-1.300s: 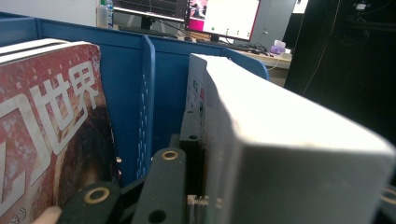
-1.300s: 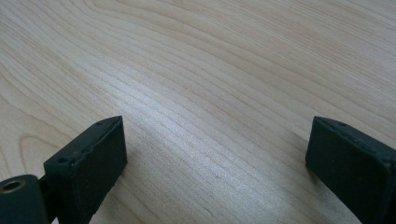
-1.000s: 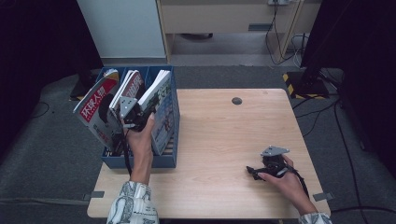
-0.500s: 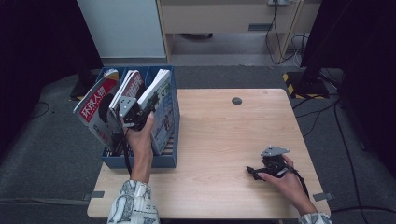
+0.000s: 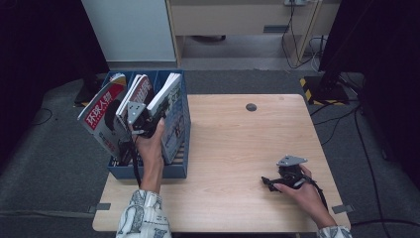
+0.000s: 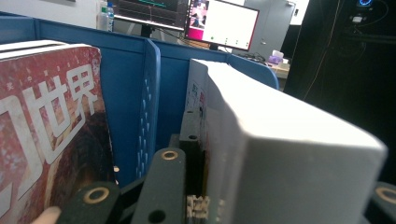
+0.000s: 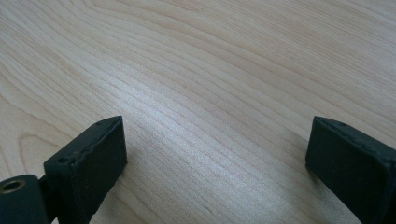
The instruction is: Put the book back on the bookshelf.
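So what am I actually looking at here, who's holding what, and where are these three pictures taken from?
A person sits at a wooden table and holds a hand-held two-jaw tool in each hand; no robot arm is involved. The high view looks down from above the person's side. The other two pictures come from small cameras riding on the tools, looking along their black jaws.

At the table's left stands a blue file box with dividers, holding several magazines. The left gripper is up among them, and its jaws are closed on a thick white-edged magazine. Beside it stands a red-covered magazine with large white characters.

The right gripper rests low on the bare wood near the right edge, jaws wide apart with nothing between them. A small dark round spot lies near the far edge.
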Motion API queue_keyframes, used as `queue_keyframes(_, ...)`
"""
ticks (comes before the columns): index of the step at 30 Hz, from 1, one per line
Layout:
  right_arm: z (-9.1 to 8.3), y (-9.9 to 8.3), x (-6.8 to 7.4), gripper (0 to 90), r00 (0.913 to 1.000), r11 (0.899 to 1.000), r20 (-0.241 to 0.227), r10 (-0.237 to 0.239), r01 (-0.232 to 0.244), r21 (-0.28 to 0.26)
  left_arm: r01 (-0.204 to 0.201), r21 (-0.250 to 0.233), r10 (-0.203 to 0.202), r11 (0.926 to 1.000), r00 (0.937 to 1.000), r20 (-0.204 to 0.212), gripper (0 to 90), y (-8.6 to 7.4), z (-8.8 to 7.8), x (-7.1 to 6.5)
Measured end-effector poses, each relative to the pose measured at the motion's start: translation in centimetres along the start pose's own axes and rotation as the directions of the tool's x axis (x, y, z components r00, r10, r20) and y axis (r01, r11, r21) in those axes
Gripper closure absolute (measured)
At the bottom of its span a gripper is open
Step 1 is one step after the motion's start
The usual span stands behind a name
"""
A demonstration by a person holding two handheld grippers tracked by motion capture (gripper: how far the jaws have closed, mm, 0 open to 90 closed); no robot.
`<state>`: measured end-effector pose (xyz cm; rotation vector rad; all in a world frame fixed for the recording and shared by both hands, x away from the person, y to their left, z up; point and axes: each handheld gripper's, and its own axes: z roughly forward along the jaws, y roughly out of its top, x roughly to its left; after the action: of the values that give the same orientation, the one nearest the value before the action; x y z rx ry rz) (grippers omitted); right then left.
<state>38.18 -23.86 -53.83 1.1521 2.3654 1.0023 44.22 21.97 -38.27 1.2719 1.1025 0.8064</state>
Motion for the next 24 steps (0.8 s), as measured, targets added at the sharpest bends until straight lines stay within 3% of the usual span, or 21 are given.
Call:
queue_keyframes(14, 0.0, 0.0, 0.0, 5.6, 1.0000, 1.000, 0.003, -0.001, 0.001, -0.001, 0.012, -0.021, -0.012, 0.9997, 0.9999, -0.005, 72.3, -0.5, -0.2, 0.7)
queue_keyframes(20, 0.0, 0.0, 0.0, 5.7, 1.0000, 1.000, 0.002, 0.001, -0.001, 0.000, 0.035, -0.036, -0.036, 0.9987, 0.9991, -0.023, 72.0, -1.1, -0.5, 1.2)
queue_keyframes(24, 0.0, 0.0, 0.0, 5.6, 1.0000, 1.000, 0.003, 0.000, 0.000, -0.001, 0.028, -0.034, -0.029, 0.9990, 0.9991, -0.032, 71.8, -1.0, -0.6, 1.4)
